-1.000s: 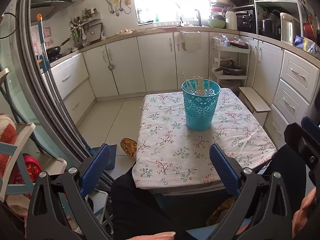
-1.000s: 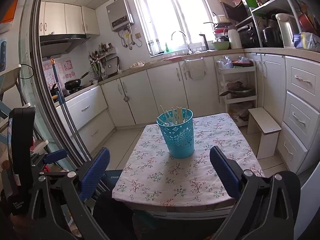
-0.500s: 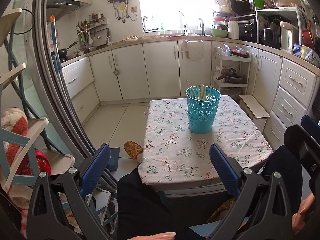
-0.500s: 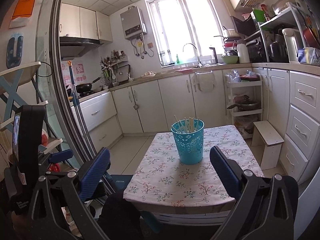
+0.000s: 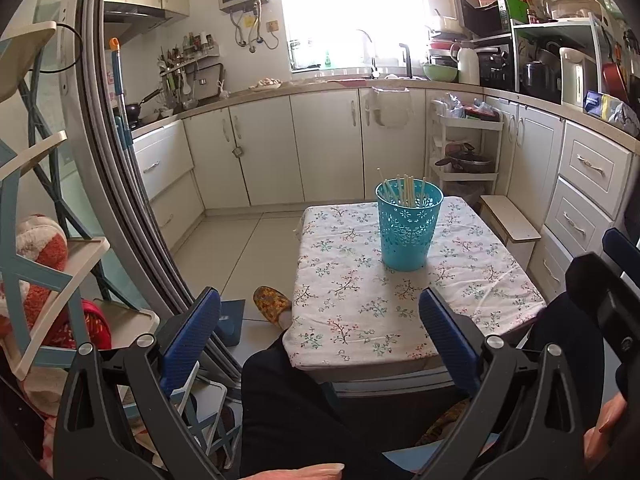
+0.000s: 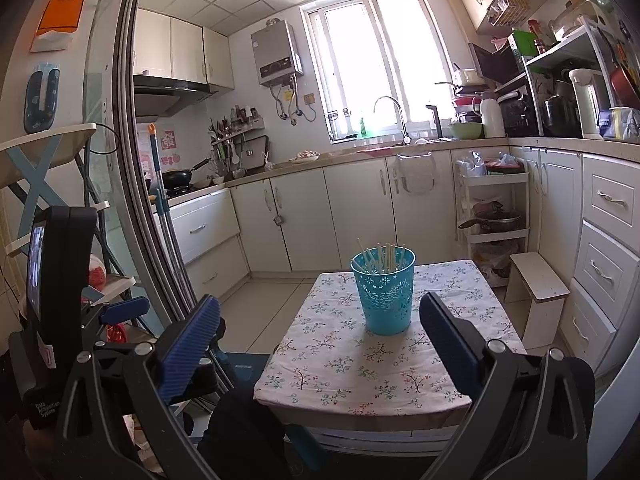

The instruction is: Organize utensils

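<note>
A turquoise perforated holder (image 5: 408, 229) stands on a small table with a floral cloth (image 5: 352, 304), with several pale chopsticks (image 5: 402, 191) upright in it. It also shows in the right wrist view (image 6: 383, 290), chopsticks (image 6: 380, 257) inside. My left gripper (image 5: 320, 328) is open and empty, held back over my lap, short of the table's near edge. My right gripper (image 6: 320, 330) is open and empty, also well back from the table (image 6: 344, 364). The left gripper shows at the left of the right wrist view (image 6: 124, 308).
Cream kitchen cabinets (image 5: 328, 144) line the back and right walls. A low white stool (image 5: 510, 222) stands right of the table. A sliding door frame (image 5: 132, 184) and a shelf rack (image 5: 52, 280) are on the left. My knees (image 5: 304, 400) are below the table's near edge.
Both grippers have pulled back and tilted up from the table; the holder looks smaller and farther. Both stayed open and empty.
</note>
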`<control>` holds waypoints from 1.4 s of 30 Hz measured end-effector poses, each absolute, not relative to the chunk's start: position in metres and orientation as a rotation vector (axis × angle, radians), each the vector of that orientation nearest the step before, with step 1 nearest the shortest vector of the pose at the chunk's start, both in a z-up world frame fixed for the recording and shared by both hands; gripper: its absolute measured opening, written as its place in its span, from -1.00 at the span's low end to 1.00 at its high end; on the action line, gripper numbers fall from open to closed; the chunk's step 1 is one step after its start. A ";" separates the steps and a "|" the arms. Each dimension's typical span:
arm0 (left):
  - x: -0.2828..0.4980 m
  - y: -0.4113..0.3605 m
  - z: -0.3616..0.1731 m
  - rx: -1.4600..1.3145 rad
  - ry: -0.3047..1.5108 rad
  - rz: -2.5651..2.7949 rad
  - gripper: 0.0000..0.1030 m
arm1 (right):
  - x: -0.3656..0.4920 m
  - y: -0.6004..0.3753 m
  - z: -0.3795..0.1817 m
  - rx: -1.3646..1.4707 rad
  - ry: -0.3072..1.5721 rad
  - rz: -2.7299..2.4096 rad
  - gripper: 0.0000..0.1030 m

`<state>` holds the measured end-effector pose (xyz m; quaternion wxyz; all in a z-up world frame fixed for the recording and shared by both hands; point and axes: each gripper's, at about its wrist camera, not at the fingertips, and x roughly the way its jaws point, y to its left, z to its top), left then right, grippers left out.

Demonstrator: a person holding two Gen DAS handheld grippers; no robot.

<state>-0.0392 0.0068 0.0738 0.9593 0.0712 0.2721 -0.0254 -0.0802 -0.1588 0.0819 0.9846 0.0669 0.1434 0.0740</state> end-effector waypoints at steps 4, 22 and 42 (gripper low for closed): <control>-0.042 0.008 0.076 0.144 0.543 -0.052 0.85 | -0.081 -0.157 0.083 0.132 0.287 0.151 0.86; -0.046 0.011 0.082 0.146 0.519 -0.035 0.85 | -0.082 -0.155 0.083 0.128 0.284 0.152 0.86; -0.047 0.020 0.083 0.105 0.515 -0.070 0.85 | -0.078 -0.156 0.084 0.137 0.299 0.172 0.86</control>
